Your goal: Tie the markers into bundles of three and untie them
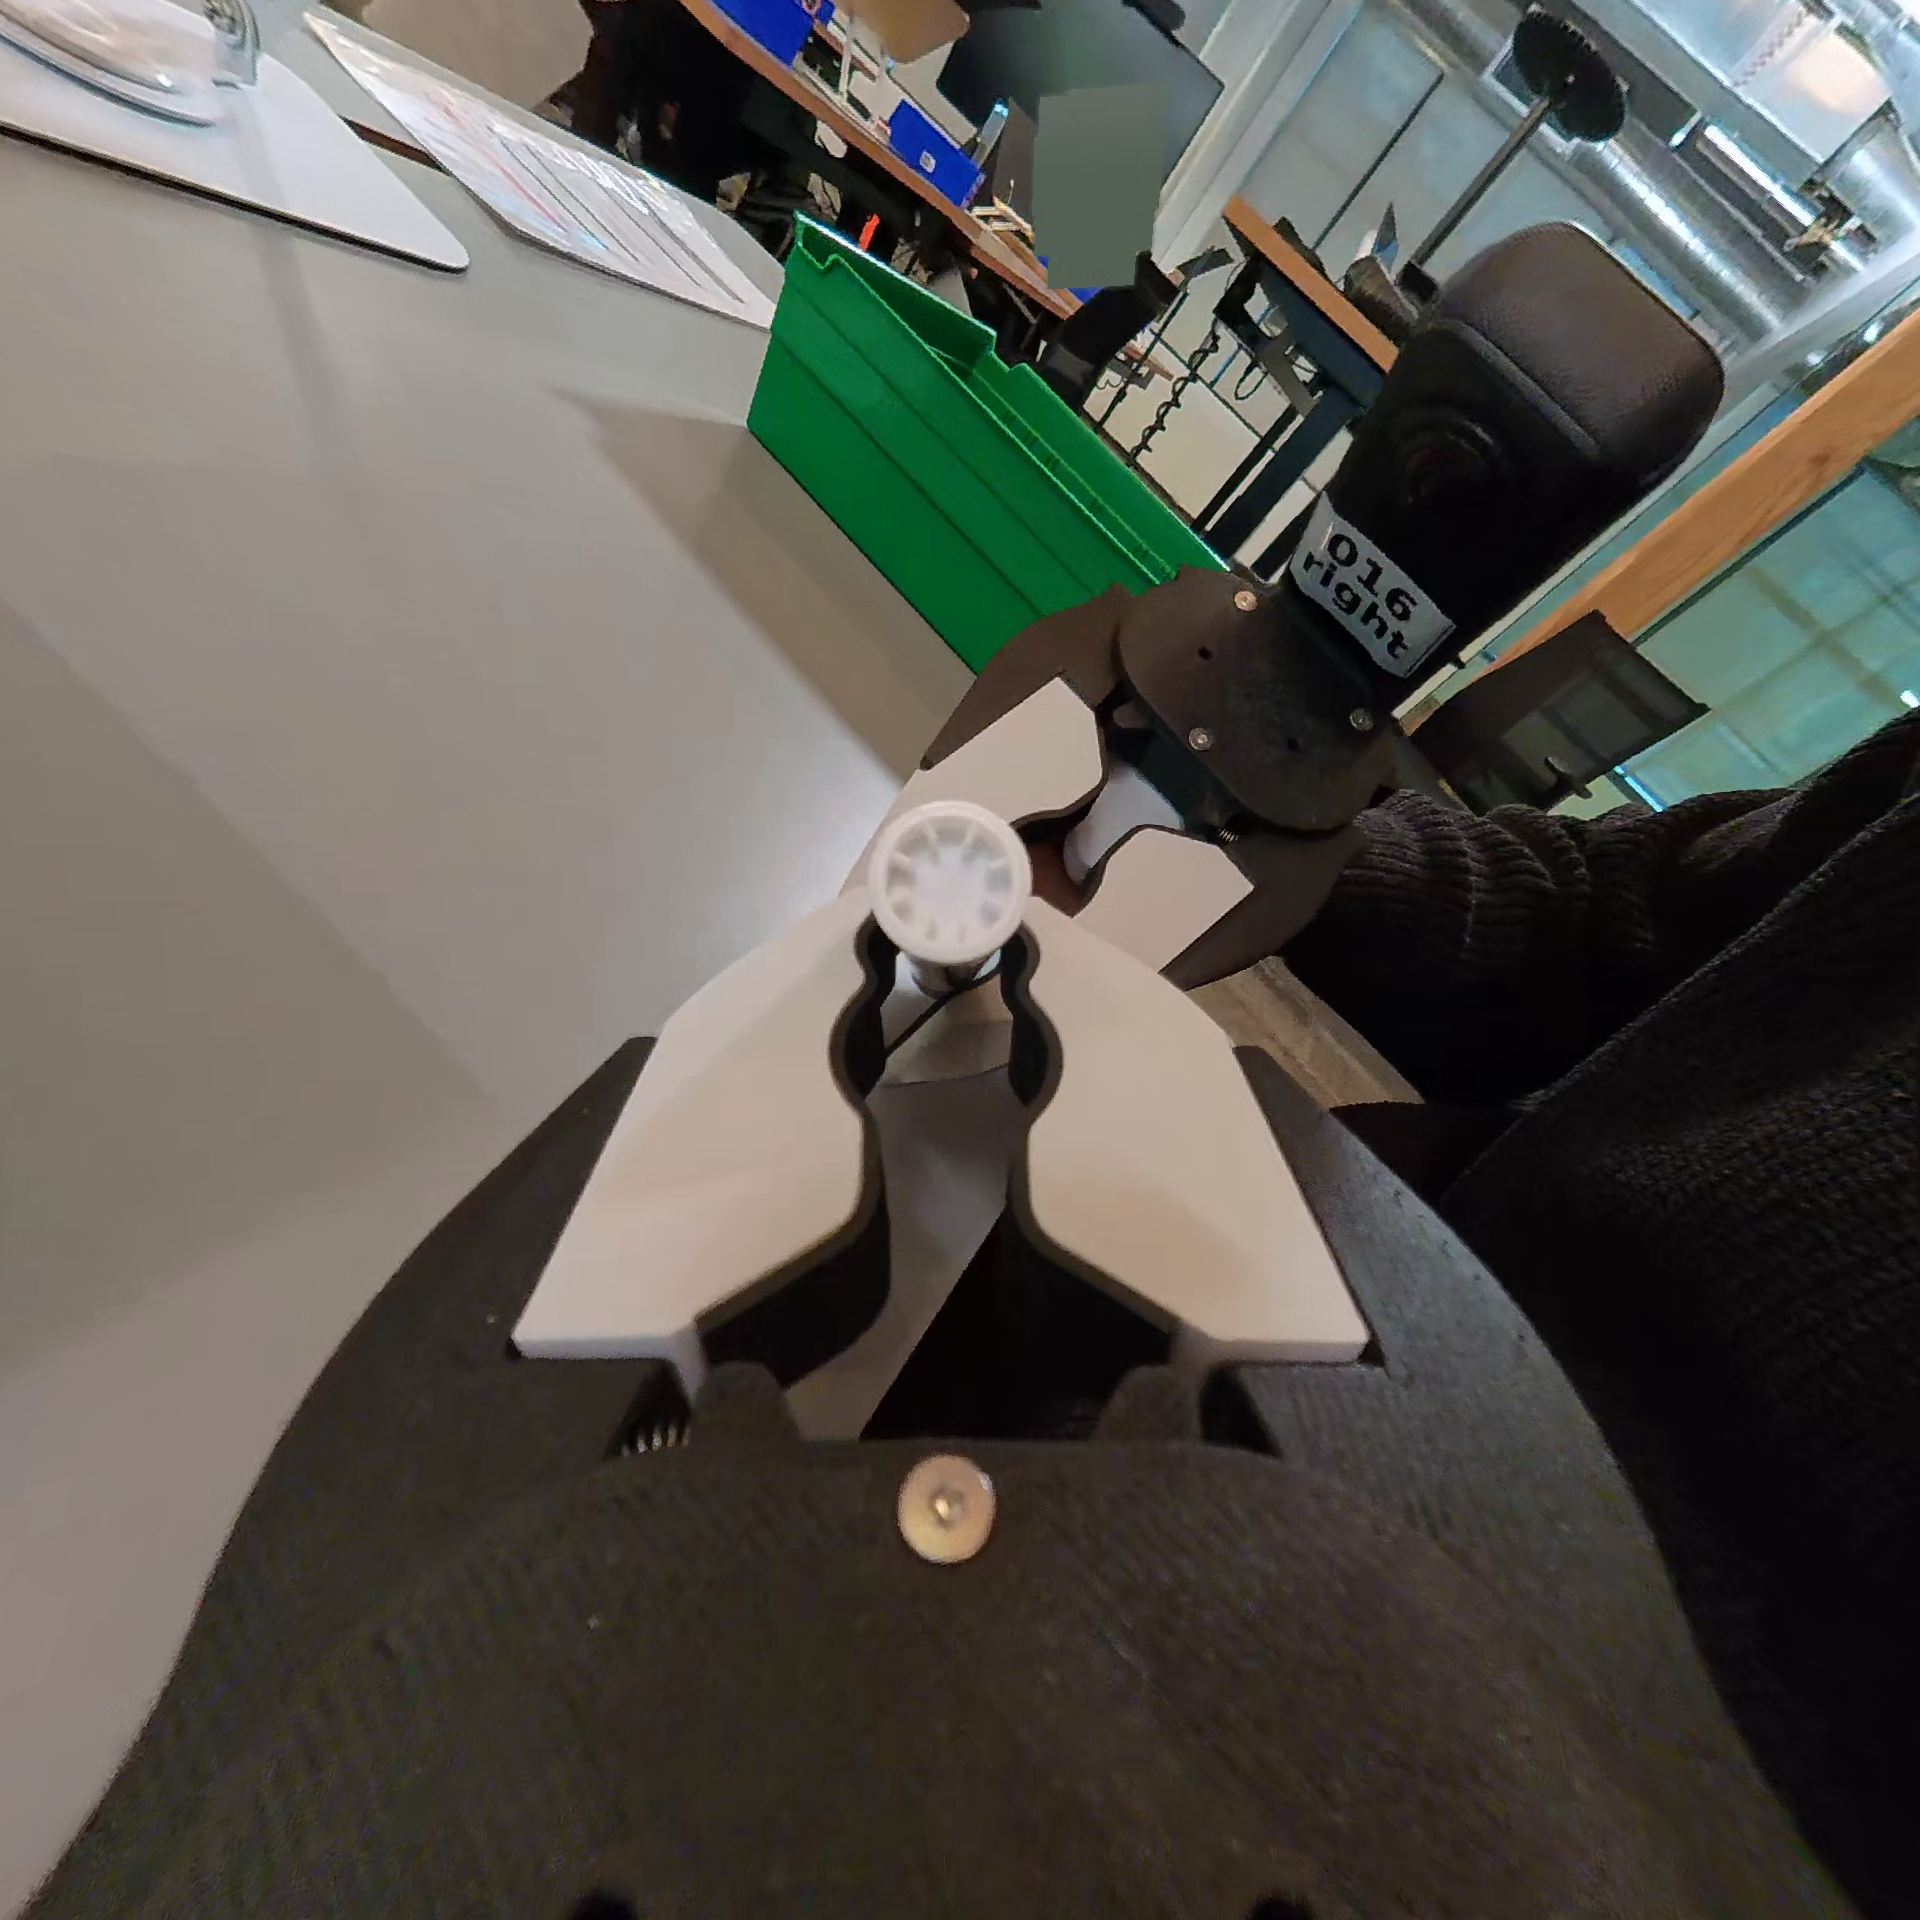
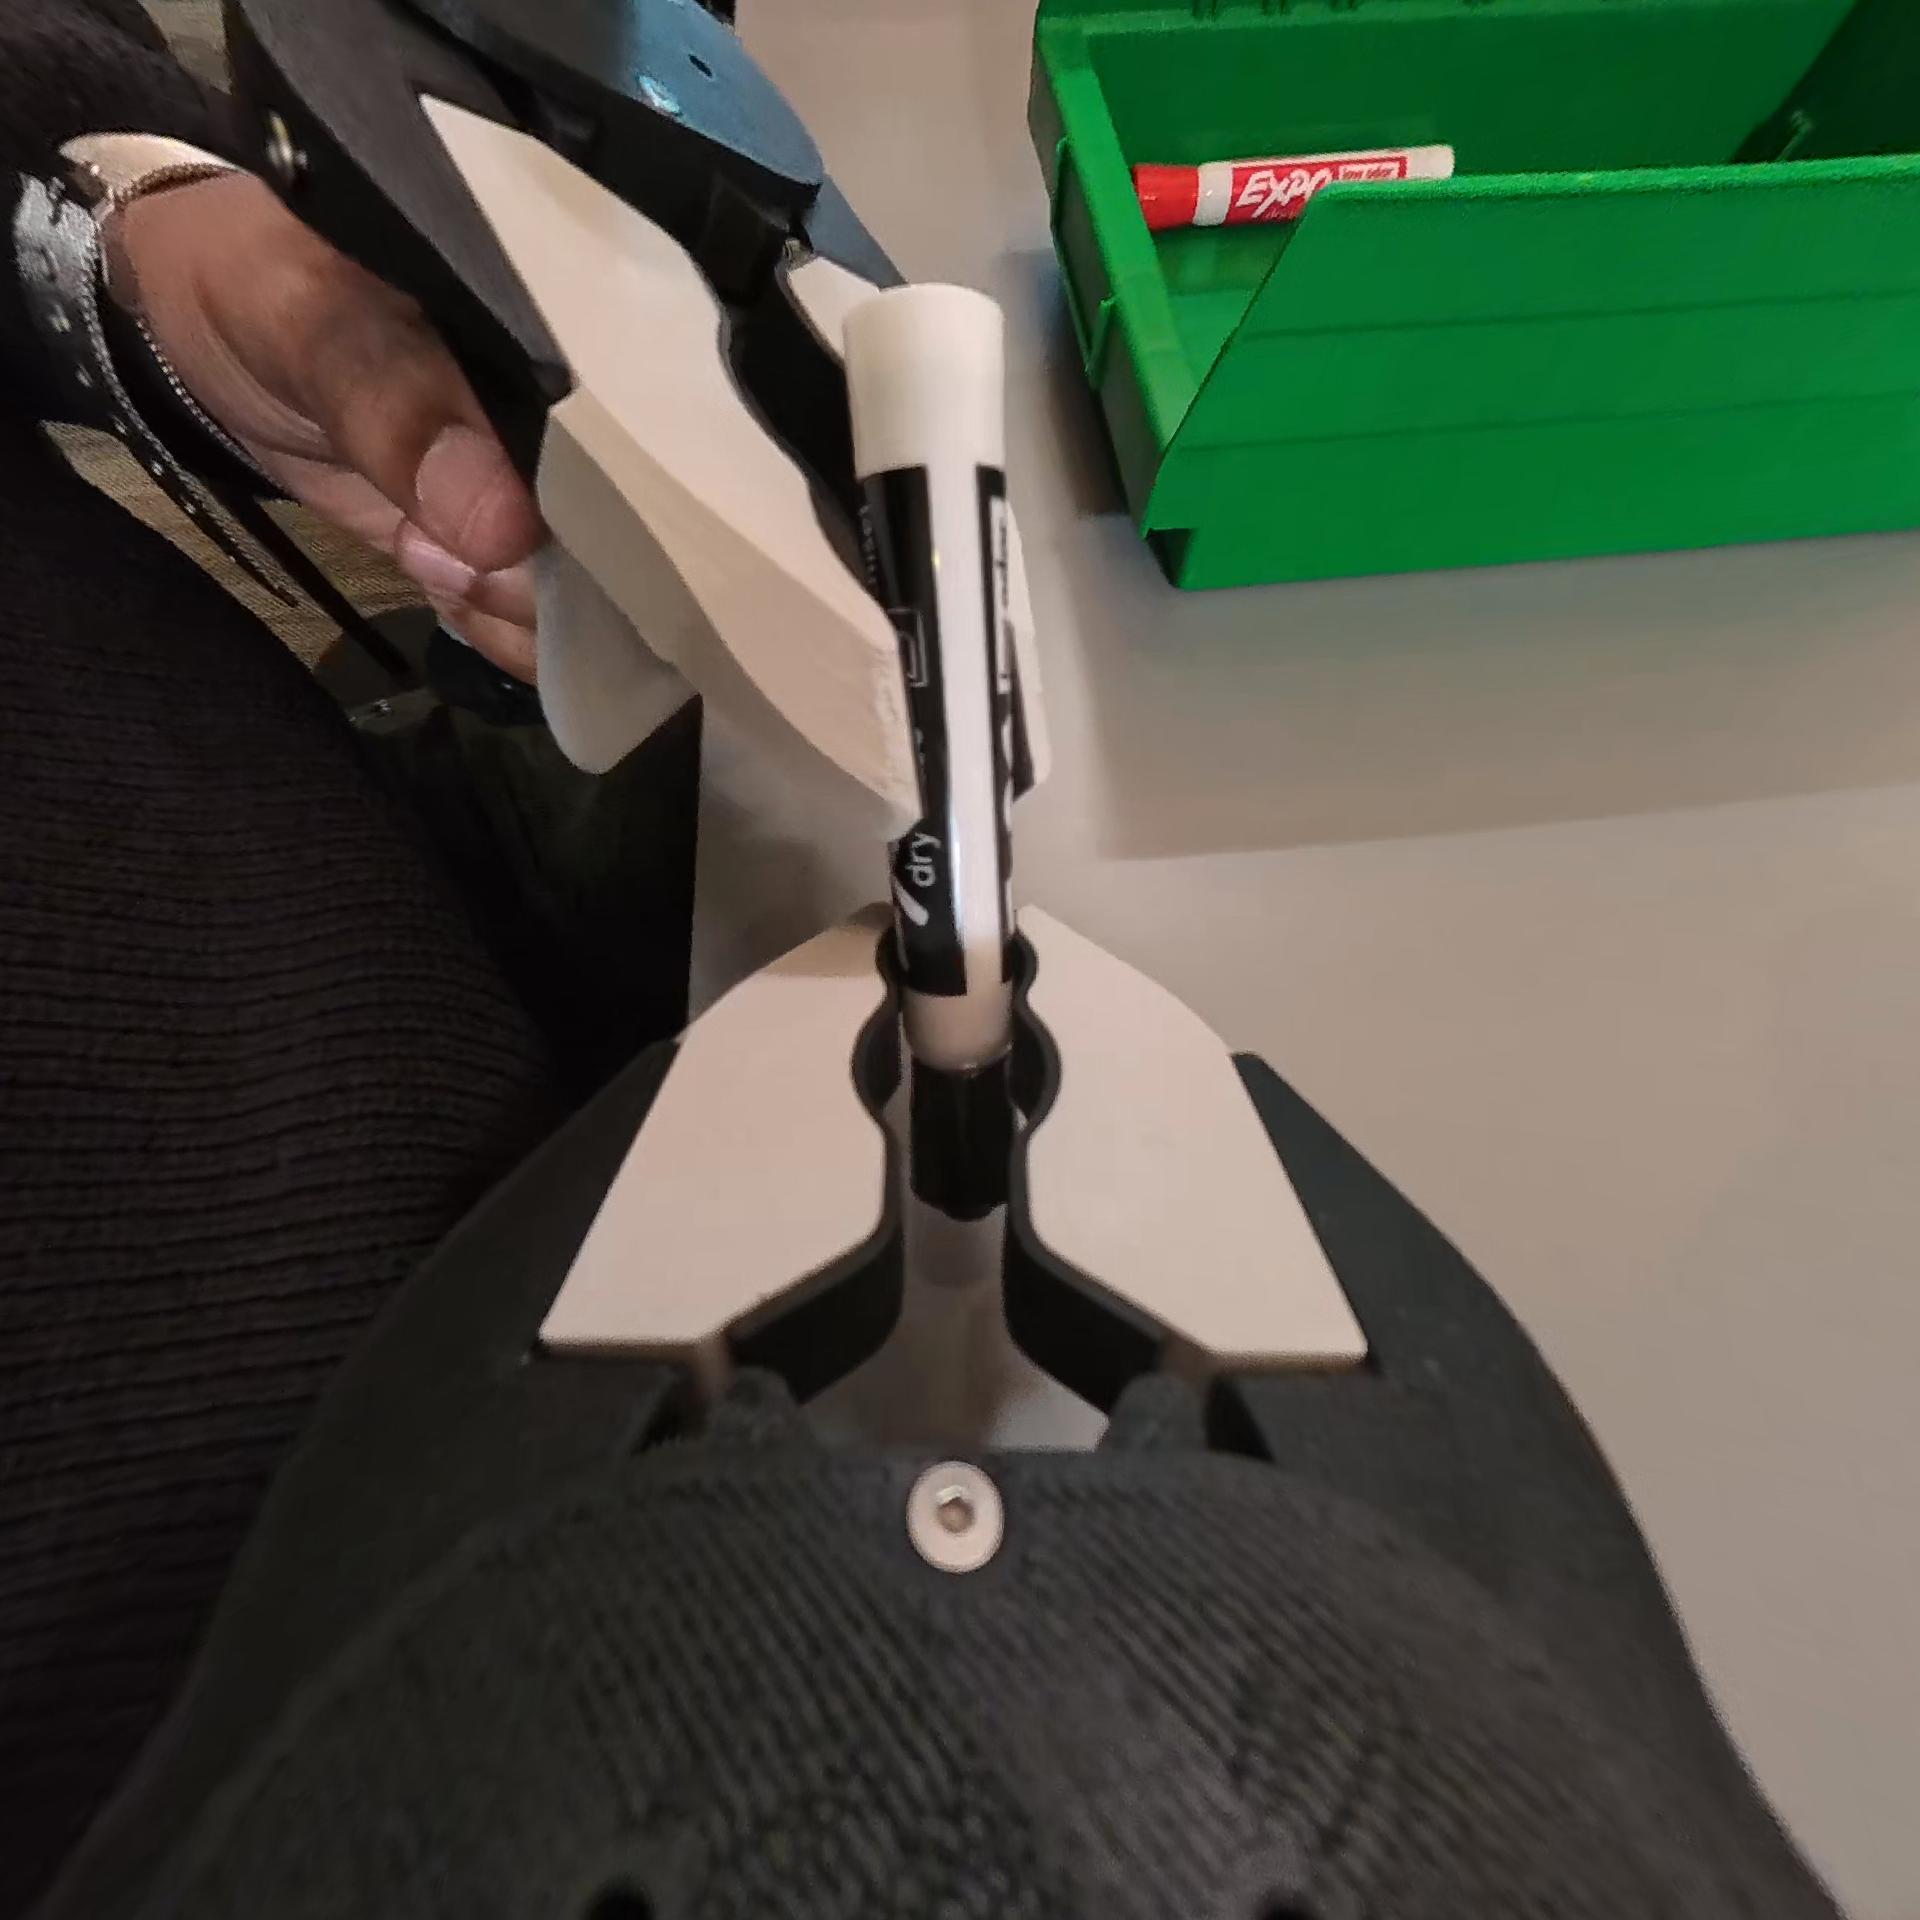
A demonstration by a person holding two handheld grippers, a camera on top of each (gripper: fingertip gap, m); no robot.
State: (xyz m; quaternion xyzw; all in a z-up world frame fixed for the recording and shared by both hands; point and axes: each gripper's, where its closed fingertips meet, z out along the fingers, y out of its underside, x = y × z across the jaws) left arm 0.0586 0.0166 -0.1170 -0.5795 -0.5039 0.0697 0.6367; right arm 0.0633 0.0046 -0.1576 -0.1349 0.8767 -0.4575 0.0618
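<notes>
A black-and-white dry-erase marker point(image 2: 961, 582) is held between both grippers above the grey table's near edge. My right gripper point(image 2: 956, 997) is shut on the marker's lower end, where a narrower black section point(image 2: 951, 1153) sits between the fingers. My left gripper point(image 2: 961, 665) comes in from the left and is shut on the marker's barrel below its white end point(image 2: 925, 384). In the left wrist view the left gripper point(image 1: 945, 966) clamps the marker, whose white ribbed end point(image 1: 951, 883) faces the camera, with the right gripper point(image 1: 1070, 842) just behind it.
A green plastic bin point(image 2: 1558, 416) stands on the grey table point(image 2: 1455, 935) to the right, with a red-capped marker point(image 2: 1288, 187) inside; it also shows in the left wrist view point(image 1: 935, 447). White mats point(image 1: 260, 156) lie farther back. A person's hand point(image 2: 343, 395) and dark sleeves are close by. Only a small space, under 4 cm, lies between the two pairs of fingers.
</notes>
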